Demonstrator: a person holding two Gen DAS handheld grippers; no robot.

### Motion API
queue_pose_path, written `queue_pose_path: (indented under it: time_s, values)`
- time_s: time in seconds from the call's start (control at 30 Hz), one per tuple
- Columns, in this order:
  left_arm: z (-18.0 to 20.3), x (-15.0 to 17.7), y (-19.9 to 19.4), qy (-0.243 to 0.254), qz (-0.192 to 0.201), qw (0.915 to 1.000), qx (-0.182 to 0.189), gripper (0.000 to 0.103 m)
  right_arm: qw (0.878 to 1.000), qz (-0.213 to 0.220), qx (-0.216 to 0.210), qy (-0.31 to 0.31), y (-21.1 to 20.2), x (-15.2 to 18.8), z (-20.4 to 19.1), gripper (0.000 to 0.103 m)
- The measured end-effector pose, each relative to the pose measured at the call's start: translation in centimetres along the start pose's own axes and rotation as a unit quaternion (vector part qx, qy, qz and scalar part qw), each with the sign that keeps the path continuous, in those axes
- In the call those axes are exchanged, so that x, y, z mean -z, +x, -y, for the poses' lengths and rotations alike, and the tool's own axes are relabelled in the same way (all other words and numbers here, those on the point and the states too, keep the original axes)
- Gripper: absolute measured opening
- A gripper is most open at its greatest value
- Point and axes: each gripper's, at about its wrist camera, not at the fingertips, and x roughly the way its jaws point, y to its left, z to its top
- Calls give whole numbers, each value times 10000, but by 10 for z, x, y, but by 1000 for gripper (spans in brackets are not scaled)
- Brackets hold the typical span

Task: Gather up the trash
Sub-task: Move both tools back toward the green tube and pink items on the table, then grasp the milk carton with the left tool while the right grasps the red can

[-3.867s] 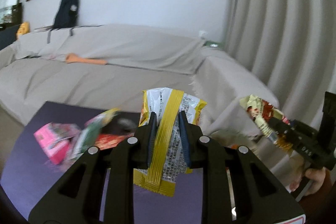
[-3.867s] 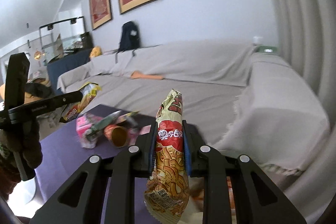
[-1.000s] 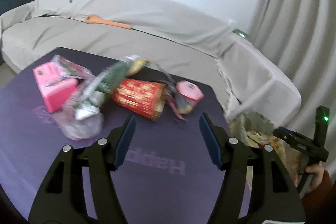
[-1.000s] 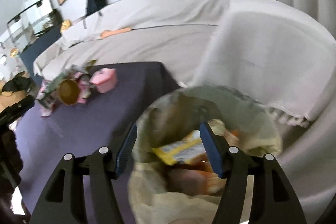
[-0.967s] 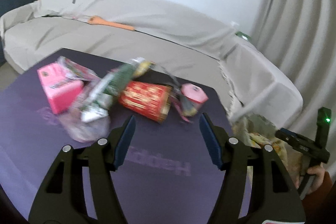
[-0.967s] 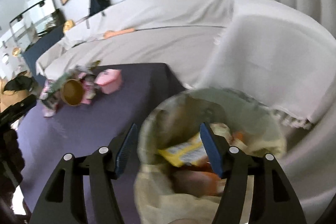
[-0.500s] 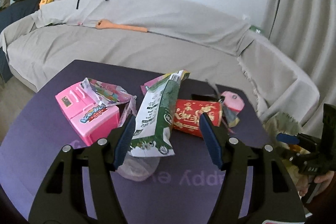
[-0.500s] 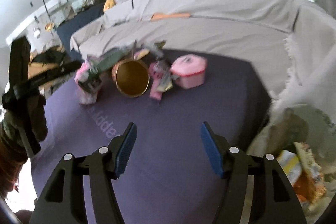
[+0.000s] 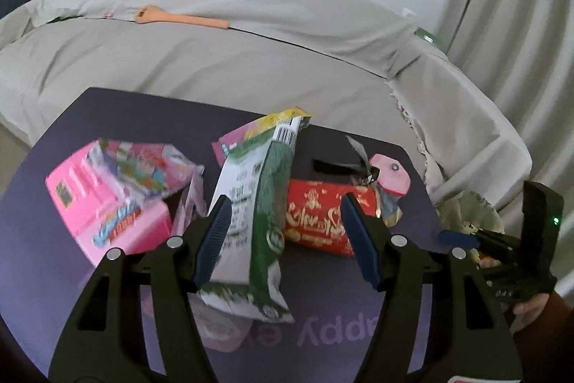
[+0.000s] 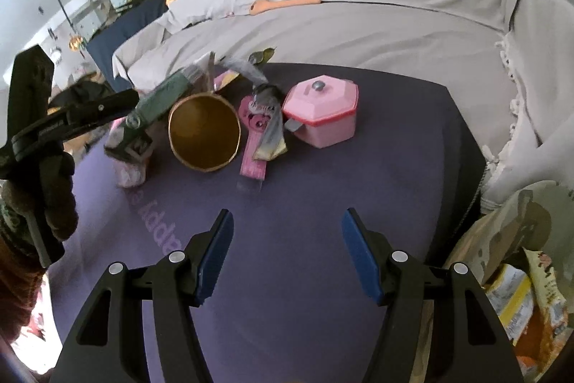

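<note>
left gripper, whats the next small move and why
Probably ease the left gripper forward and close on the green and white wrapper: its jaws stand open with the wrapper standing up between them, not yet pinched, and the trash bag already holds wrappers.

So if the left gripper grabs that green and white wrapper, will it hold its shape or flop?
Probably flop: the green wrapper looks thin and creased, propped on other trash. It seems empty, so likely light. The glossy film may slip between the open left gripper's pads.

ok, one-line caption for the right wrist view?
Open right gripper above purple mat, facing gold cup, pink pot and wrappers; trash bag at right.
</note>
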Motion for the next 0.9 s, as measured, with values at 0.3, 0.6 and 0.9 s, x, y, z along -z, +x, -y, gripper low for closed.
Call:
queue_pose_path:
  time_s: [0.3, 0.6, 0.9]
  values:
    - [-33, -26, 37, -73, -386, 9992, 86, 64, 9998, 190, -54, 69, 3, -11, 8, 60]
    - [-28, -22, 58, -102, -852, 9962, 173, 66, 9994, 304, 97, -109, -1, -32, 11, 60]
    - [-7, 25, 24, -191, -1009, 9923, 695, 63, 9998, 136, 86, -103, 16, -37, 0, 60]
